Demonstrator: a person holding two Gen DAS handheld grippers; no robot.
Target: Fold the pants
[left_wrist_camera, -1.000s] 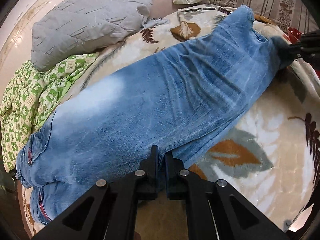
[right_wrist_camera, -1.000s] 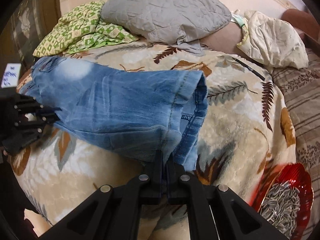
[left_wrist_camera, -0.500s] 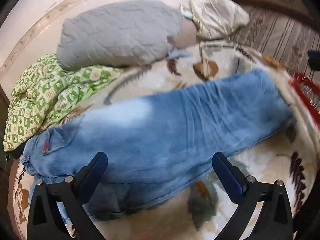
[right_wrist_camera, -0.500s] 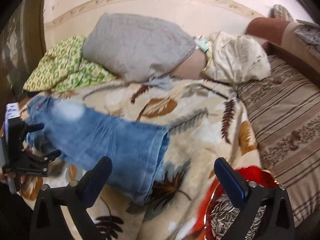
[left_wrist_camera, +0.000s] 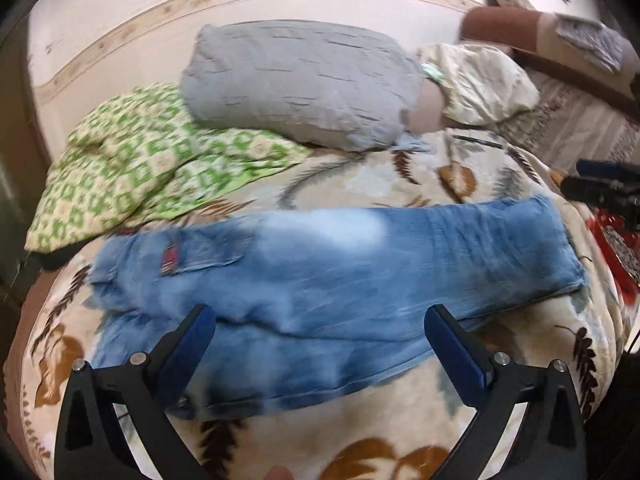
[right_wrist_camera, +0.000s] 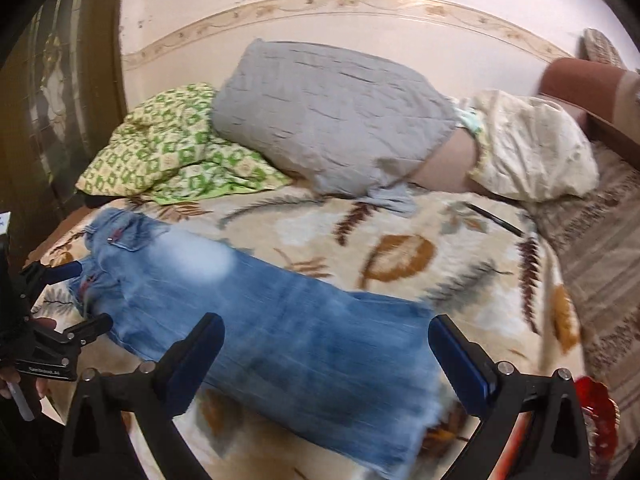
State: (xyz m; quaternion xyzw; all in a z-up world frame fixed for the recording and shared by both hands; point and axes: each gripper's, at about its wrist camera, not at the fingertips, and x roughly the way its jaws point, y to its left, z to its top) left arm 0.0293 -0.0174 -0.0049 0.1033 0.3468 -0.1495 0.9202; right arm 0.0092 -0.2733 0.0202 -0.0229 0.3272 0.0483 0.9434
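Jeans (left_wrist_camera: 340,276) flat on leaf-print blanket (left_wrist_camera: 500,380), long axis crosswise to both grippers — waistband toward left gripper (left_wrist_camera: 320,336), hem toward right gripper (right_wrist_camera: 326,346). Both spread wide, holding nothing, poised above near edge.

One pair of jeans (left_wrist_camera: 340,280) lies on one bed, over one leaf-print blanket (left_wrist_camera: 400,172). Two hand-held grippers show: the left hand-held gripper (left_wrist_camera: 320,332) and the right hand-held gripper (right_wrist_camera: 326,344), each with two fingers spread wide (four blue pads in all). Behind the jeans sit one grey pillow (left_wrist_camera: 296,84), one green-checked cloth (left_wrist_camera: 136,176) and one cream bundle (left_wrist_camera: 476,80). One red bowl (right_wrist_camera: 596,404) shows at the right edge of the right wrist view; what it holds is too blurred to count. One red tag (left_wrist_camera: 170,260) marks the jeans' pocket. One patterned border (right_wrist_camera: 320,6) runs along the wall.
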